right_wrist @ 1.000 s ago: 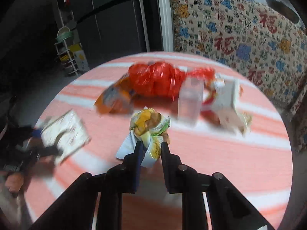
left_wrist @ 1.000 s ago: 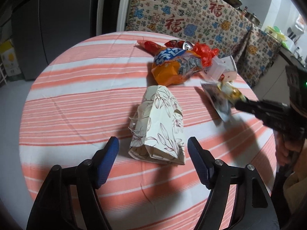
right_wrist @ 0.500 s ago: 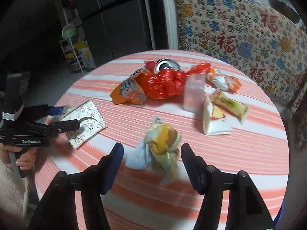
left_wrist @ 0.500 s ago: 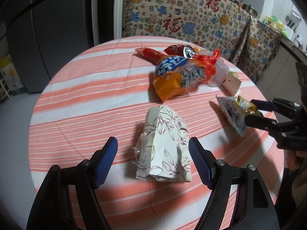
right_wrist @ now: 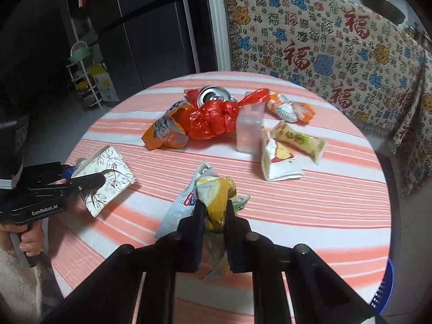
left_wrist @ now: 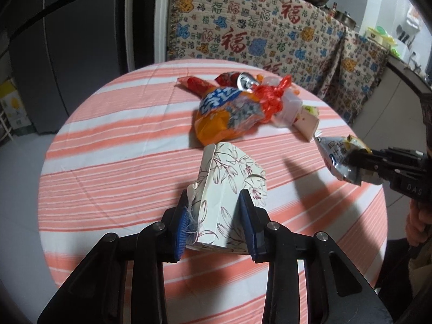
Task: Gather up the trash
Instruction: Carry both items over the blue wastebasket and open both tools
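My left gripper [left_wrist: 216, 210] is shut on a white floral paper box [left_wrist: 232, 181], seen from the side in the right wrist view [right_wrist: 105, 178]. My right gripper [right_wrist: 213, 208] is shut on a crumpled yellow and silver snack wrapper [right_wrist: 213, 199], which also shows at the right of the left wrist view [left_wrist: 337, 156]. More trash lies mid-table: an orange chip bag [left_wrist: 226, 116], a red plastic bag [right_wrist: 210, 118], a can [right_wrist: 210, 95], a clear plastic container [right_wrist: 248, 132] and small snack packets [right_wrist: 297, 140].
The round table has a pink and white striped cloth [left_wrist: 121, 148]. A dark fridge [right_wrist: 151, 32] and a patterned cloth-covered counter [right_wrist: 324, 46] stand behind it. A small shelf rack [right_wrist: 83, 81] is at the far left. A blue basket rim [right_wrist: 383, 291] shows below the table's right edge.
Both grippers were open half a second ago; now the left has shut on the floral box and the right has shut on the snack wrapper, lifting it slightly.
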A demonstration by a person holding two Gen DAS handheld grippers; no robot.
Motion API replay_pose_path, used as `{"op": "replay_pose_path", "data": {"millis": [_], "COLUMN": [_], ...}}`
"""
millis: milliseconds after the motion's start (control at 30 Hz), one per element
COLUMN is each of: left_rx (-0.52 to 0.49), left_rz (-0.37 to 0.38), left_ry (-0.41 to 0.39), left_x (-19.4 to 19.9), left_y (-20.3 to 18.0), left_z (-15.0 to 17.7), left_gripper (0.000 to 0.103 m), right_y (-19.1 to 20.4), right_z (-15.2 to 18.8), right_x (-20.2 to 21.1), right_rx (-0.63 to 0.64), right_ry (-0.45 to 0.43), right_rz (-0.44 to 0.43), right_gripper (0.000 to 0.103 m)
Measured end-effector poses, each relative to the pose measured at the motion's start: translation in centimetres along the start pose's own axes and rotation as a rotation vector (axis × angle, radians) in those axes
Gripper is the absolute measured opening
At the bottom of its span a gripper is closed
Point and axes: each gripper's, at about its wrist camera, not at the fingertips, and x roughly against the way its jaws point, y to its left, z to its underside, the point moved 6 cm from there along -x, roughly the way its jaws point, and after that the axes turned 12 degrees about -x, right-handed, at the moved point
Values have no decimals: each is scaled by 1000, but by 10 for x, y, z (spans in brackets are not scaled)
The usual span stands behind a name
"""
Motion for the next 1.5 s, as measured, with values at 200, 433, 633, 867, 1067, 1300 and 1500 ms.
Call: {"op": "replay_pose_path", "data": {"millis": [200,433,633,867,1067,1300,1500], "left_rx": [-29,-86,-160,-260,-328,-372,-392], "left_rz": [35,105,190,322,425,477,475], "left_ry": [-29,-42,-55,-62,-41,19,53], "left_x": [10,13,10,-1,-24,-72,-110], "left_y": [-29,-80,-147,-249,-339,-416,-453], "left_z": [-19,-44,-70,-99,-116,-120,-115], "left_gripper": [35,35,35,35,35,35,36], "right_y": [-16,-45,-89,-168,-244,-332,-391], "right_z": [1,0,2,12,31,65,86], "right_x": [24,55,89,136,169,177,163], "right_rx": [-31,-79,-135,-228,-325,-486,-610], "right_ry": [-25,-55,-91,-140,-152,-126,-93], "right_rz": [-2,10,50,159,266,344,353], "right_gripper": [14,14,14,14,14,14,14]}}
